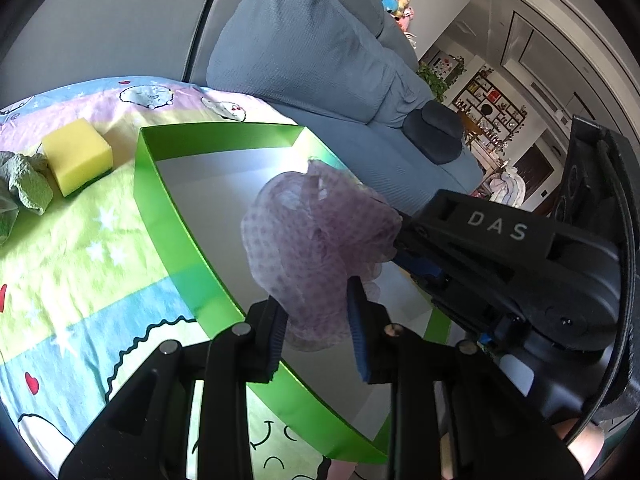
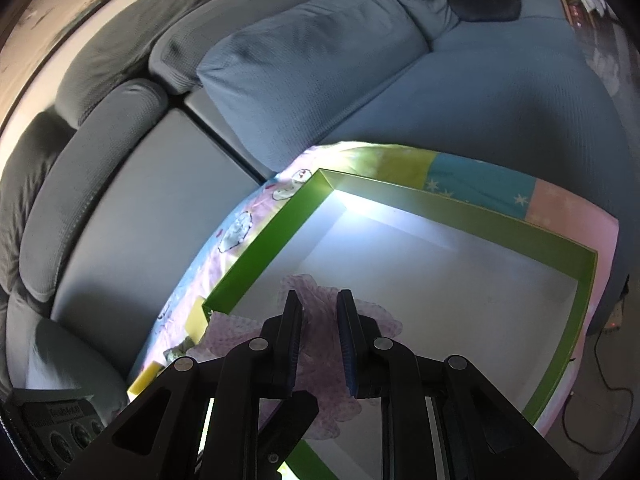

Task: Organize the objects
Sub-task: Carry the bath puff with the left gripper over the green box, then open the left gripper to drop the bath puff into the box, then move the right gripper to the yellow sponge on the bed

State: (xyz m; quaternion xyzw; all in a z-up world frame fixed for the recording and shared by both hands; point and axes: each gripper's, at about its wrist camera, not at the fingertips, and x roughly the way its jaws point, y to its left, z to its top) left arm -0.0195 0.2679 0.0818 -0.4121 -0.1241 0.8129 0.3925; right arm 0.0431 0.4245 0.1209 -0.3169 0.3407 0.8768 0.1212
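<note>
Holding a pink mesh bath puff (image 1: 316, 248) between us, we have both tongs on it above the green box (image 1: 176, 240). Our left tongs (image 1: 316, 338) are closed most of the way onto its lower folds, and our right tongs (image 2: 320, 344) pinch its other side the same way; in the left view the right tool reaches in from the right and meets the puff at its edge. The puff hangs over the pale floor of the box, near the box's left wall, not yet resting on it as far as we can tell. Left of the box, on the patterned cloth (image 1: 80, 280) covering the table, sit a yellow sponge (image 1: 76, 156) and, beside it, a crumpled green rag (image 1: 28, 188), both well apart from the box. A grey sofa (image 2: 360, 60) stands behind the box.

We judge the step in hand to be placing the puff in the box. Next we should lower it to the box floor, open both tongs together so the mesh does not snag, then turn to the sponge.
</note>
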